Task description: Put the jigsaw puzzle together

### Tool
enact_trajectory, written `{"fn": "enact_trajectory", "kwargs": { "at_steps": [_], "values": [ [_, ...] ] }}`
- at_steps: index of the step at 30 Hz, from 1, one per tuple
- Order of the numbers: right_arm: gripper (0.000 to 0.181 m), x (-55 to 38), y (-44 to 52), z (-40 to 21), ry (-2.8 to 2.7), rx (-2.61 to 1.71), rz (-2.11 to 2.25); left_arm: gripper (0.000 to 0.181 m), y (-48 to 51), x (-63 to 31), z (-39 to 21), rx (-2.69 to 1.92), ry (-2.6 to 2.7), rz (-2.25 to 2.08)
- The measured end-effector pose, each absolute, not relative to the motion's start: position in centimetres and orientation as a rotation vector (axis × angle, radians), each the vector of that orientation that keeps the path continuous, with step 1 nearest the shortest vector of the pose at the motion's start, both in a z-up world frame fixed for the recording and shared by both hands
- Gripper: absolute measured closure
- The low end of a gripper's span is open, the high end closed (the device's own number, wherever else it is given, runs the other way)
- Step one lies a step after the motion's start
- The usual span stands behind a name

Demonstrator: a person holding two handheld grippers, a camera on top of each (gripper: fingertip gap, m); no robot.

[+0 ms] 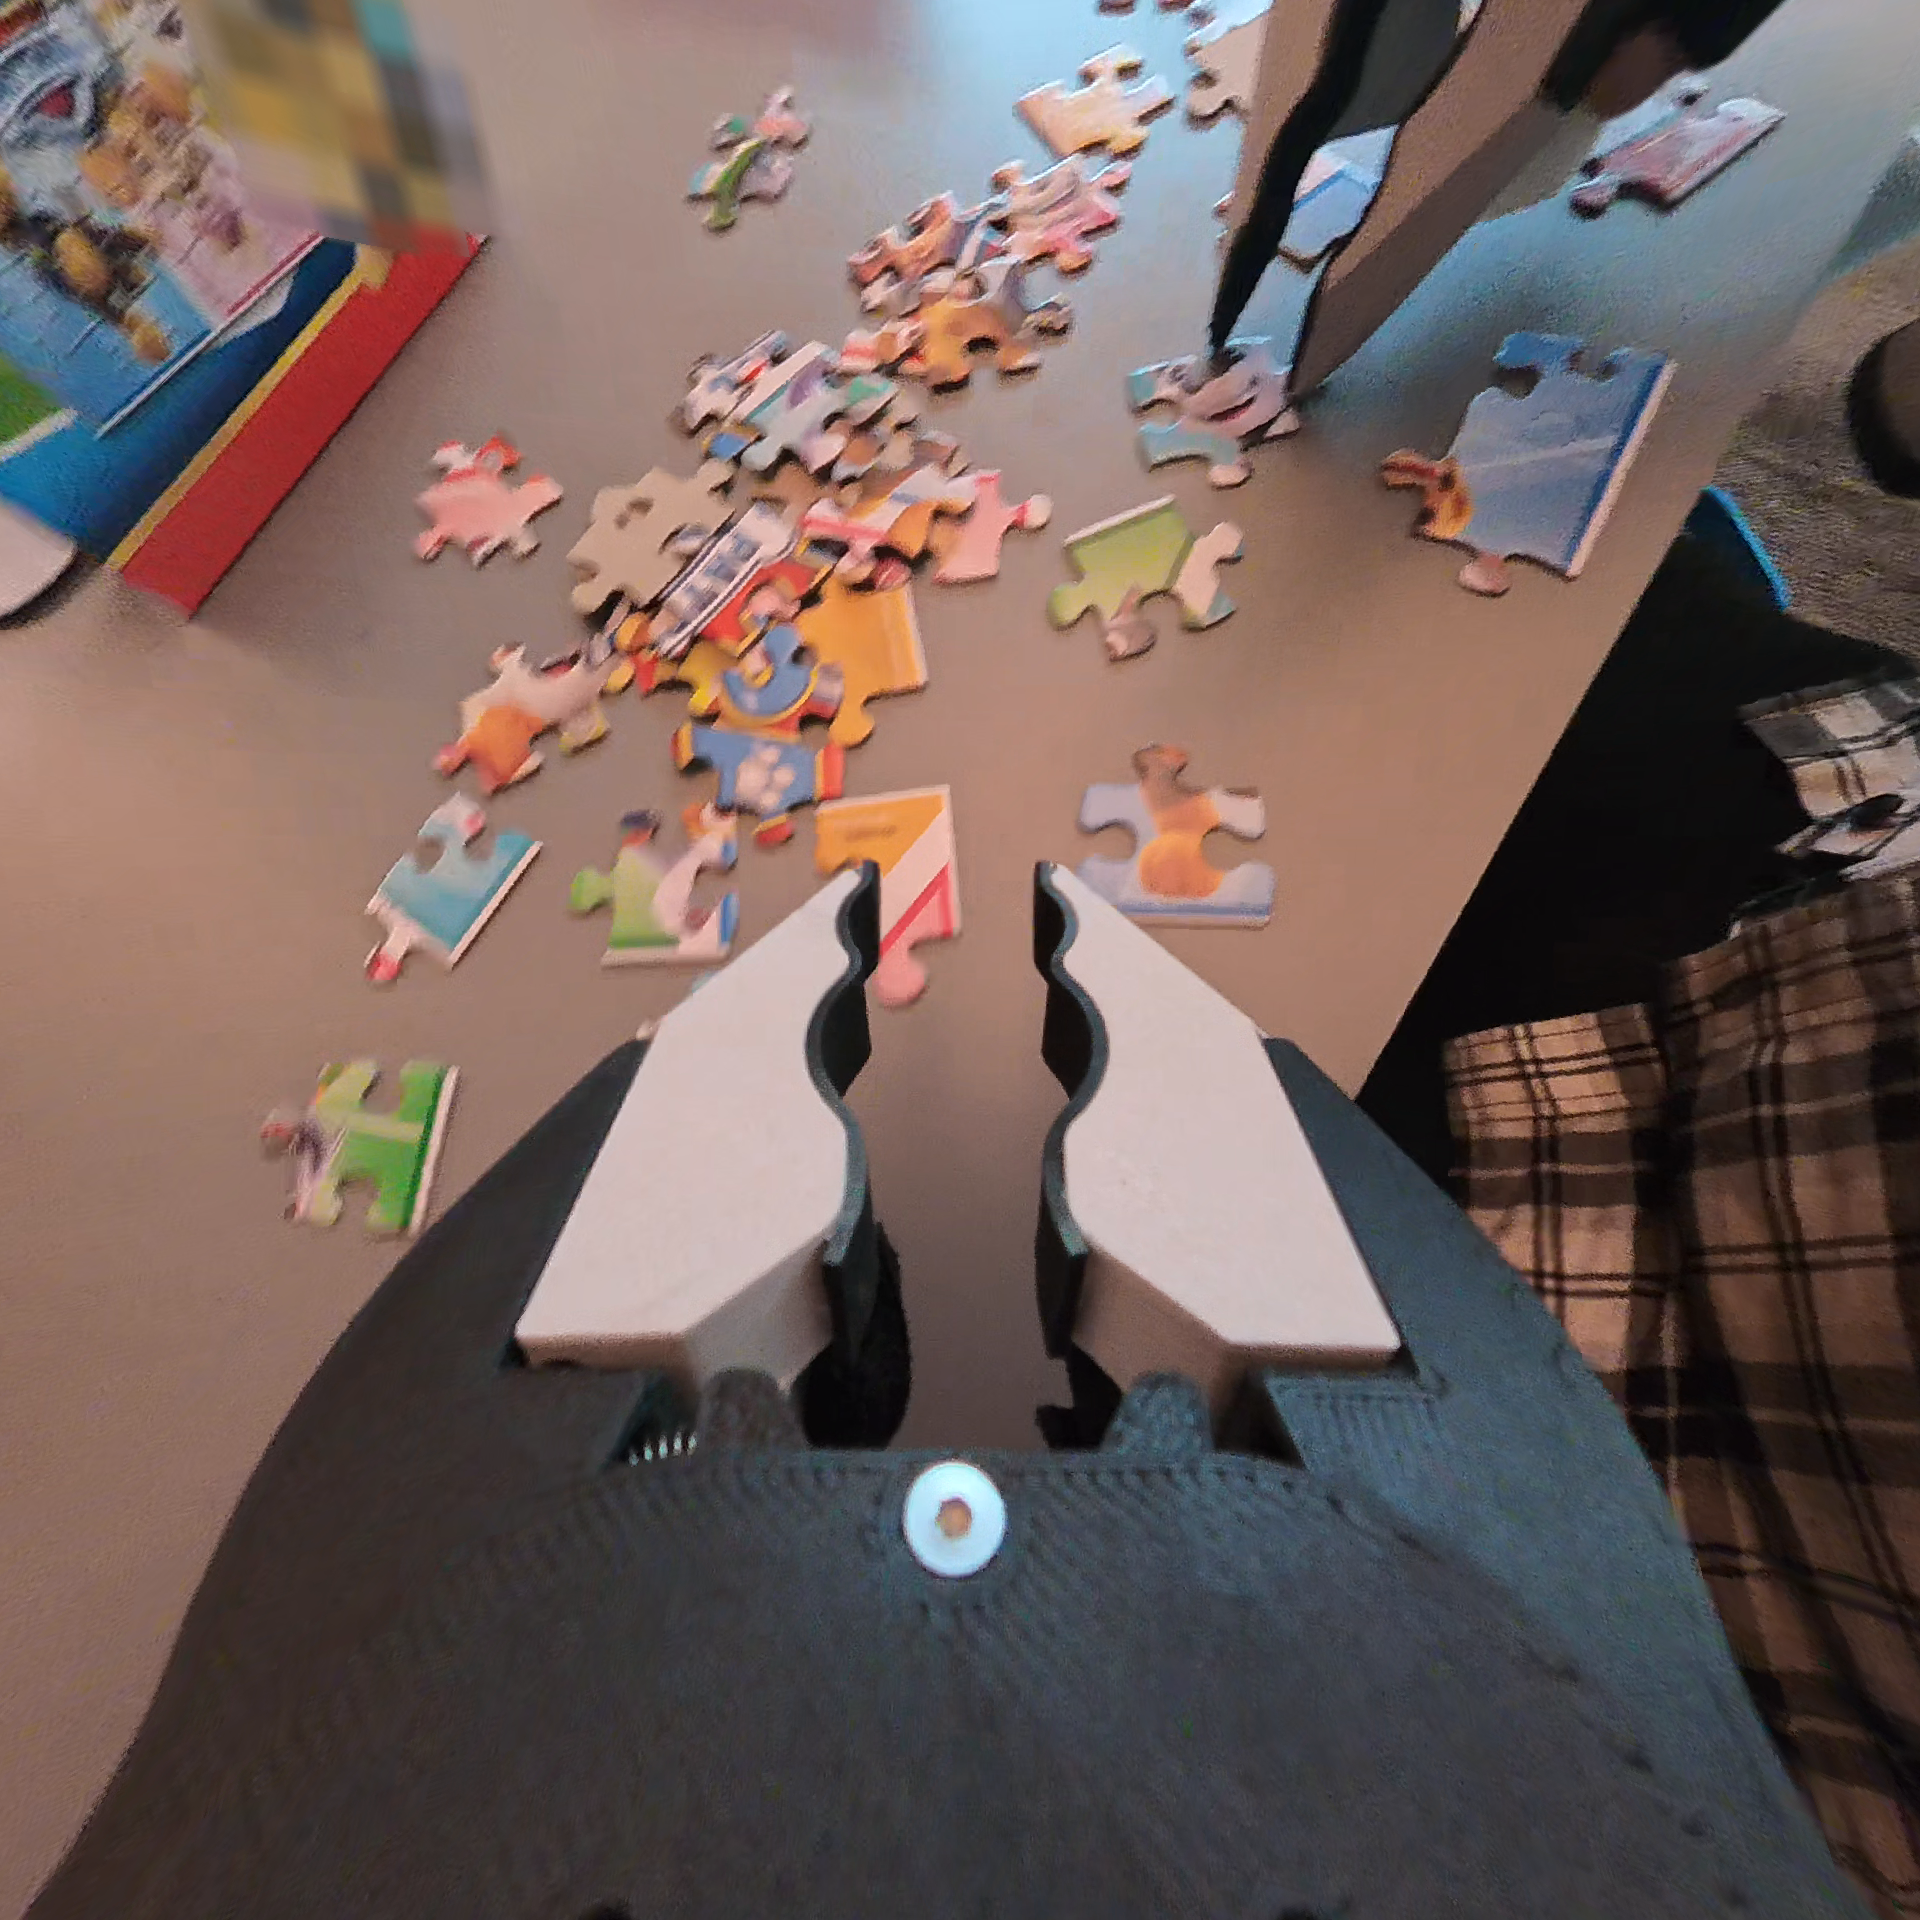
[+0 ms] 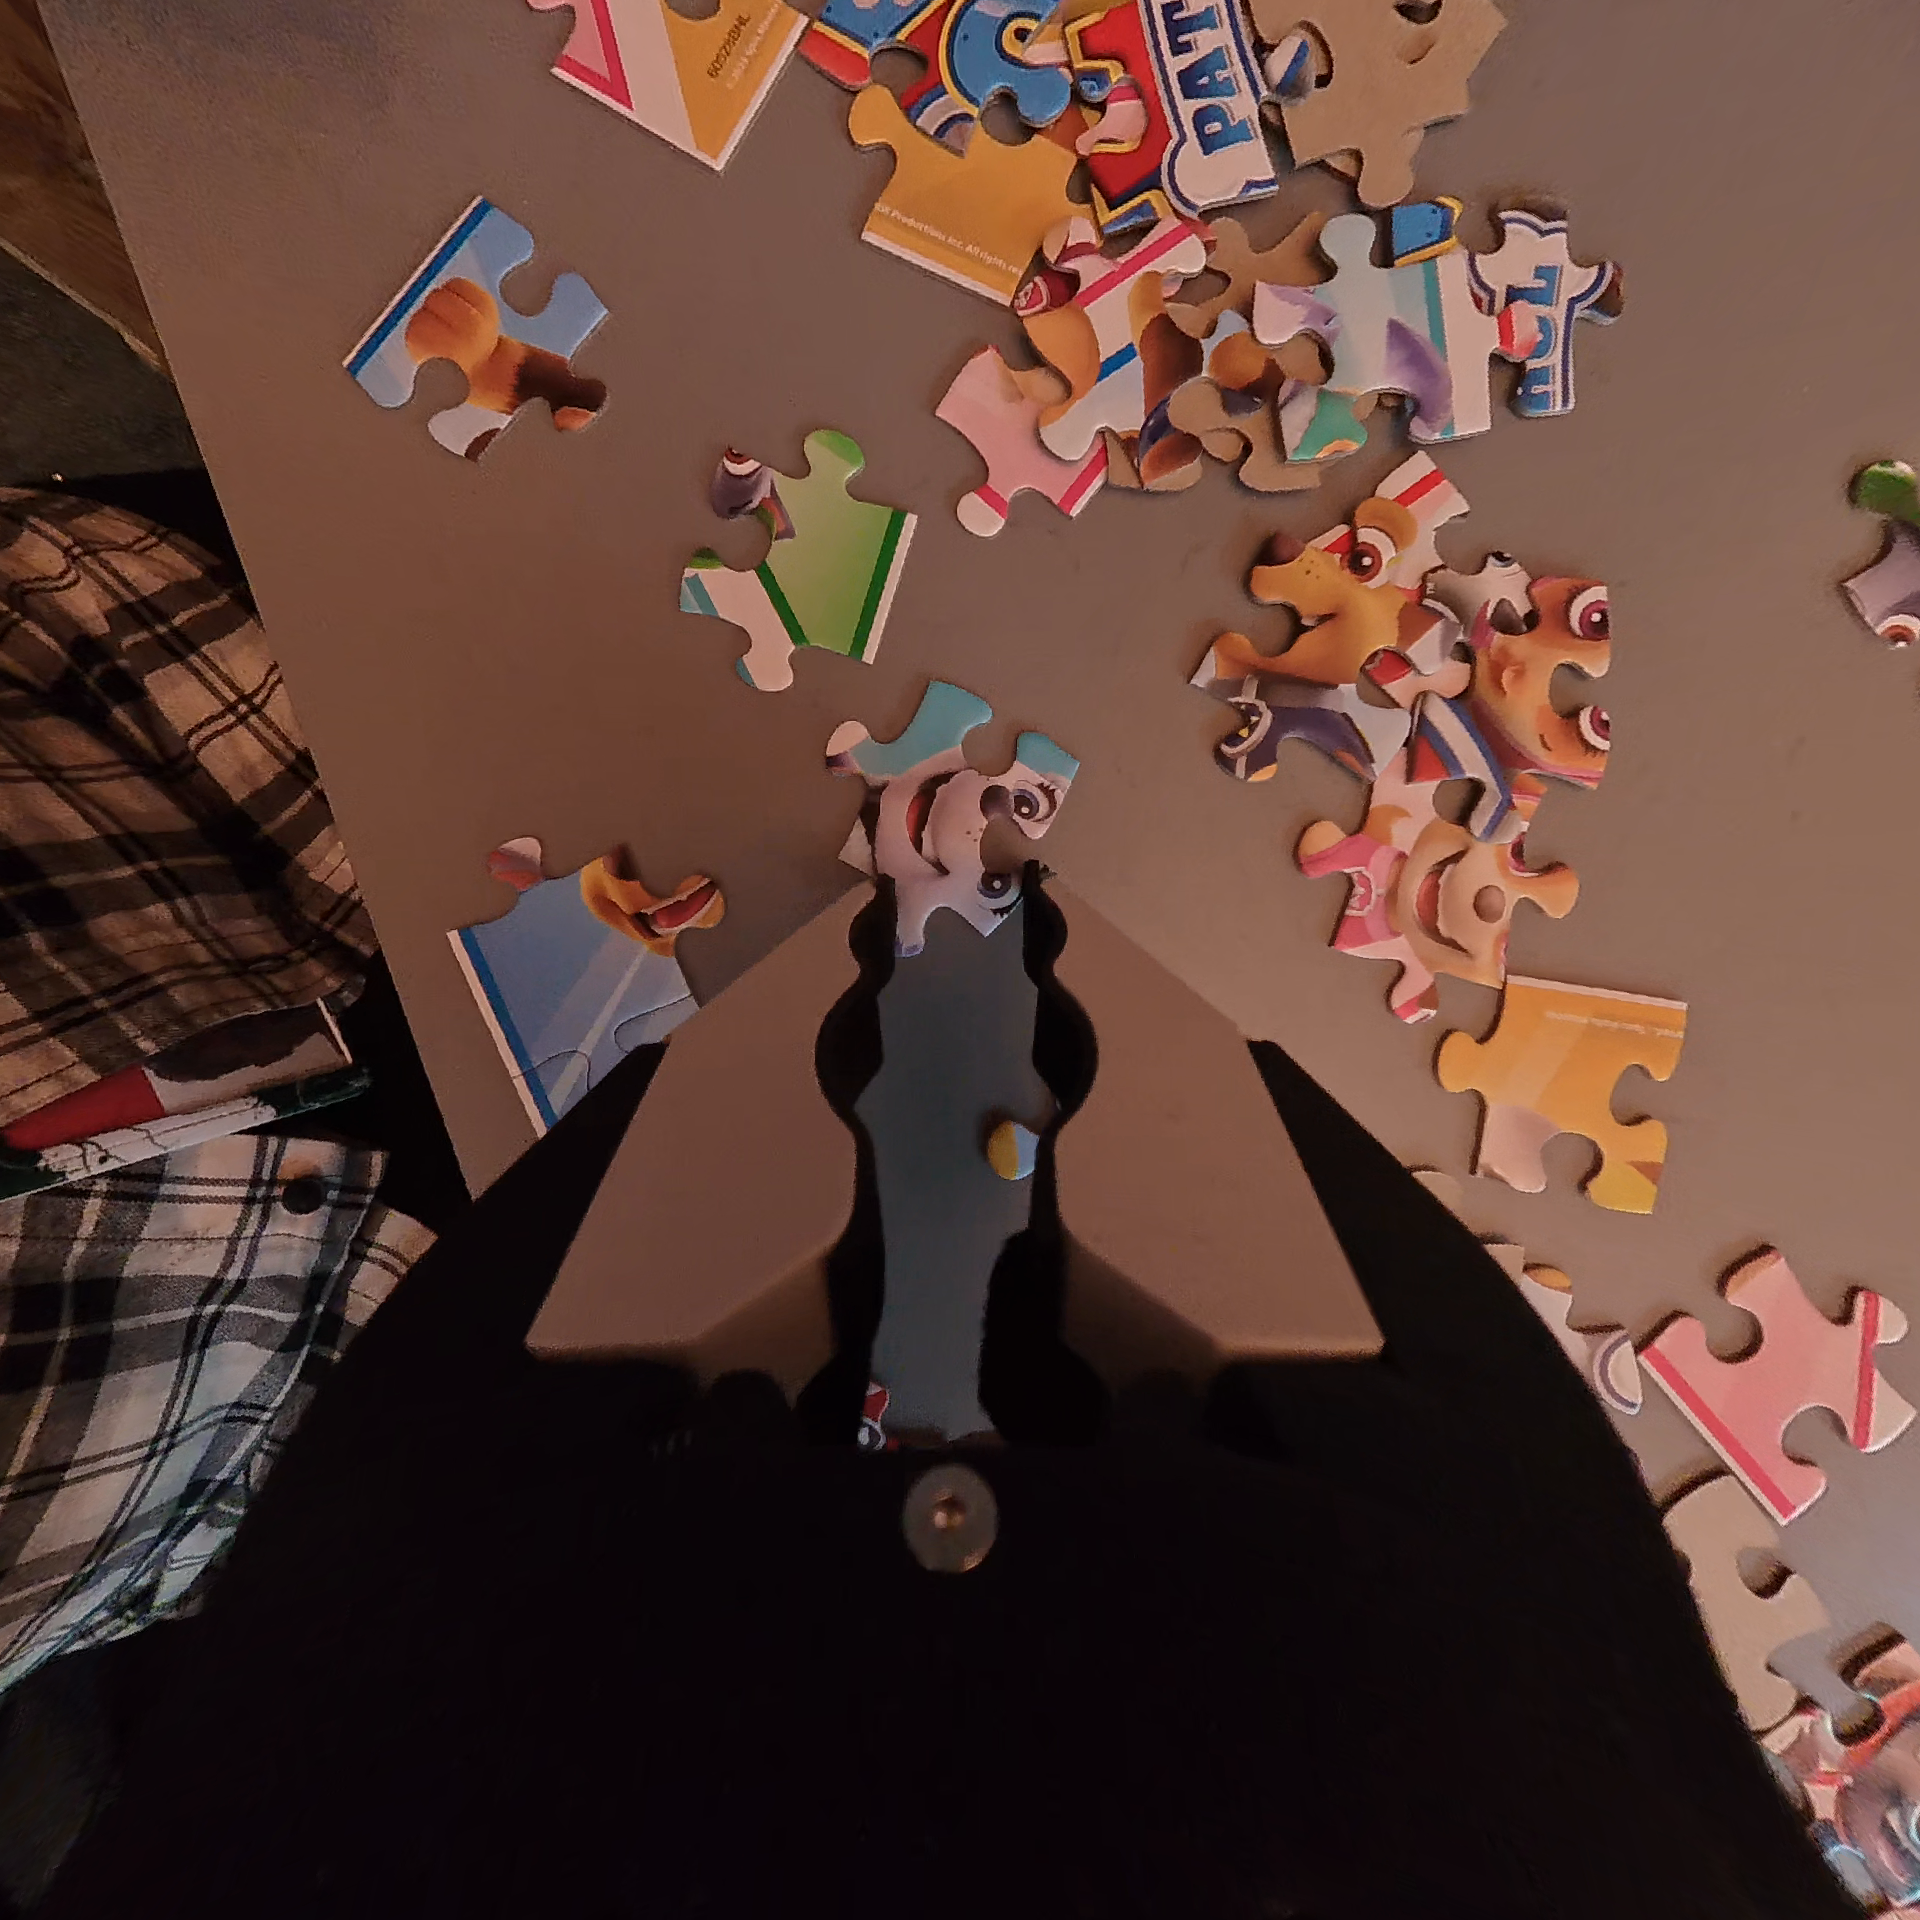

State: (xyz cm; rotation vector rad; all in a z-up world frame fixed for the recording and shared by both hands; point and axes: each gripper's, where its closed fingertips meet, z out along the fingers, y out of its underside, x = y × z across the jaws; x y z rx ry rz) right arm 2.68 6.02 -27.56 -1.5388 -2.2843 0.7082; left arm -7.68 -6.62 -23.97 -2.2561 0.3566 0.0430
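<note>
Our right gripper (image 2: 961, 883) has its tips on the white puppy-face piece (image 2: 951, 805), so we should squeeze gently, while our left gripper (image 1: 956, 883) waits open and empty.

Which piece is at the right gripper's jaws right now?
On the flat grey tabletop, look just ahead of the right gripper. The white cartoon-puppy-face cardboard piece with teal top edge lies there alone; its green striped neighbour shows no face.

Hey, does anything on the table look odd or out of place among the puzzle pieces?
One jigsaw piece in the central heap lies face down, showing plain grey cardboard while the rest show colour. Other pieces in that heap overlap on the grey table.
</note>
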Motion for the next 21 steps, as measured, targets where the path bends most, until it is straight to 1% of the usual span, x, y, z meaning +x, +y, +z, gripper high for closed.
{"fn": "enact_trajectory", "kwargs": {
  "at_steps": [8,13,15,18,21],
  "values": [
    [0.159,2.8,5.6,-27.4,-2.286,-1.433,0.680,0.149,-0.3,-1.9,-25.0,-2.228,0.622,-0.067],
    [0.160,2.7,5.7,-26.9,-2.264,-1.279,0.590,0.144,2.8,0.4,-26.2,-2.263,0.668,-0.224],
    [0.160,2.7,5.9,-26.8,-2.252,-1.199,0.530,0.141,3.6,0.3,-26.8,-2.309,0.662,-0.226],
    [0.160,2.6,5.9,-26.1,-2.218,-1.098,0.499,0.142,4.3,0.8,-26.8,-2.325,0.654,-0.288],
    [0.160,2.4,5.8,-24.9,-2.188,-0.993,0.463,0.148,4.6,1.5,-26.4,-2.304,0.619,-0.395]
  ]
}}
